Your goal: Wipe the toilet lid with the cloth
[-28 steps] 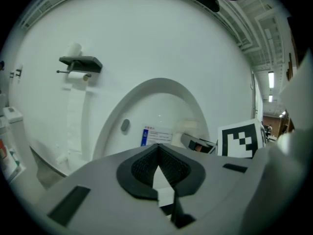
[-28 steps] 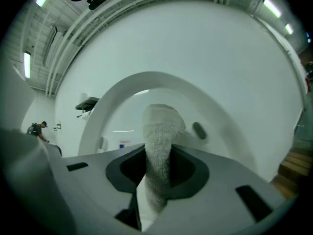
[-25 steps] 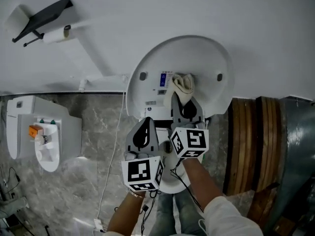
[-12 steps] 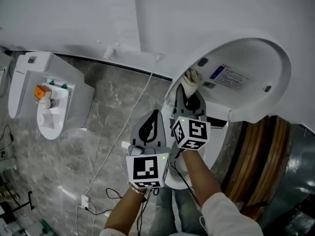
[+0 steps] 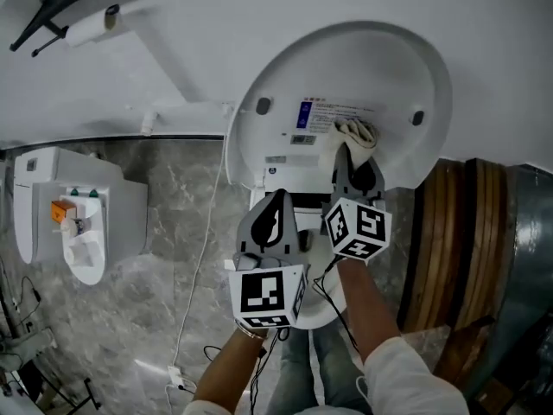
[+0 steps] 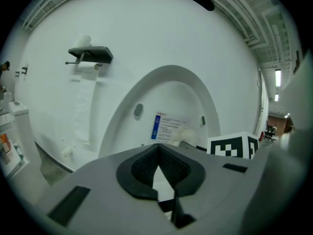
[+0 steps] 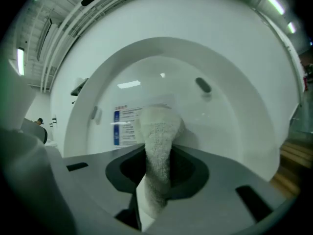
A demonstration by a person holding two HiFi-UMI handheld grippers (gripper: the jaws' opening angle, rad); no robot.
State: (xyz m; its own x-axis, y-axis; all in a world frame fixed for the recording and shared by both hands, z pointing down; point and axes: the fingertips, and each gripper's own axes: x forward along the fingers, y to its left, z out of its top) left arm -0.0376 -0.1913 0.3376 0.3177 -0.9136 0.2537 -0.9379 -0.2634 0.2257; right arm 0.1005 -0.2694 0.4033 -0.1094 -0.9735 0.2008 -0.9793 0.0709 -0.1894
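White cloth (image 5: 356,131): a bunched, nubbly rag pinched in the right gripper. Its free end sticks out past the jaw tips and seems to rest against the lid.
Right gripper (image 5: 353,151): jaws clamped on the cloth (image 7: 159,131). In its own view the rag fills the slot between the black pads (image 7: 188,173) of the right gripper (image 7: 157,166) and stands up in front of the lid.
Left gripper (image 5: 278,199): jaws pressed together with nothing between them. Its own view shows the black pads of the left gripper (image 6: 159,155) meeting at the tips. It is held just beside the right gripper, nearer the person, short of the lid and touching nothing.
Toilet lid (image 5: 285,85): white, raised upright against the white wall, inner face towards the person.
Sticker (image 5: 321,115): blue-and-white printed label on that inner face. The cloth sits at its right edge.
Bumpers: two small grey pads on the lid, one at the left (image 5: 263,105) and one at the right (image 5: 417,118). The cloth lies between them, closer to the right one.
Marker cubes: one on the left gripper (image 5: 266,294), one on the right (image 5: 359,229).
Paper holder (image 5: 60,11): dark, fixed to the wall well left of the lid, with a roll (image 5: 91,26) under it.
Floor (image 5: 164,301): grey stone, with a white cord (image 5: 203,258) trailing across it.
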